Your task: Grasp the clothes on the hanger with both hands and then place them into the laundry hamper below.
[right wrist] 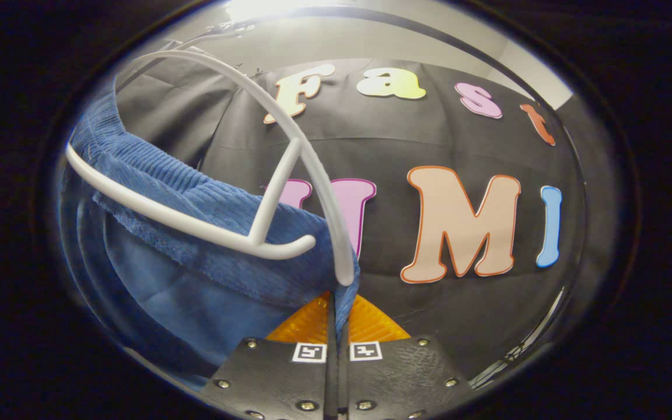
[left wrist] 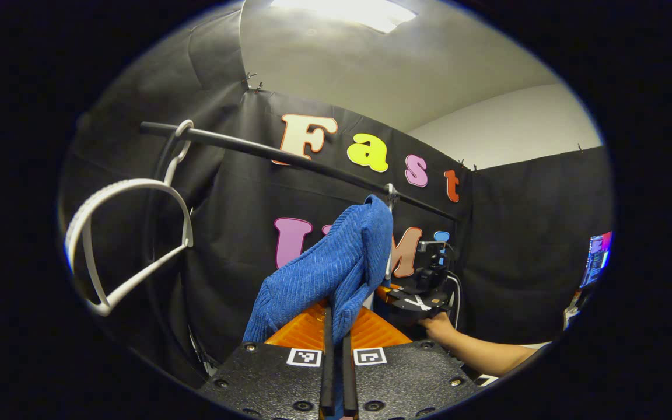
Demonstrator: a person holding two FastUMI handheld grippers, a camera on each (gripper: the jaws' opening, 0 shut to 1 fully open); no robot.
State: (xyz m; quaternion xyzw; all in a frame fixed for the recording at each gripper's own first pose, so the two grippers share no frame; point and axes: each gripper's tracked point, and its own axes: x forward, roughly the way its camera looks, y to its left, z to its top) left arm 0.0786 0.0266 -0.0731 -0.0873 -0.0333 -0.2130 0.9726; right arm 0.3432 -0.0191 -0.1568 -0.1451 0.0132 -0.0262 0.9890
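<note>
A blue ribbed garment (left wrist: pixel 336 262) hangs from a hanger whose hook (left wrist: pixel 391 195) sits on the black rail (left wrist: pixel 266 151). My left gripper (left wrist: pixel 336 312) is shut on the garment's lower fold, with cloth bunched between its fingers. In the right gripper view the same garment (right wrist: pixel 196 274) drapes over a white hanger (right wrist: pixel 196 228) on the left, and my right gripper (right wrist: pixel 337 306) is shut on its edge just below the hanger's end. In the left gripper view, a hand (left wrist: pixel 438 326) holds the right gripper (left wrist: pixel 420 294) just right of the cloth.
A second white hanger (left wrist: pixel 132 245) hangs bare from the rail at the left. The black cloth wall stands close behind the rail. A lit screen (left wrist: pixel 597 259) sits at the far right edge. A forearm (left wrist: pixel 487 353) reaches in from the lower right.
</note>
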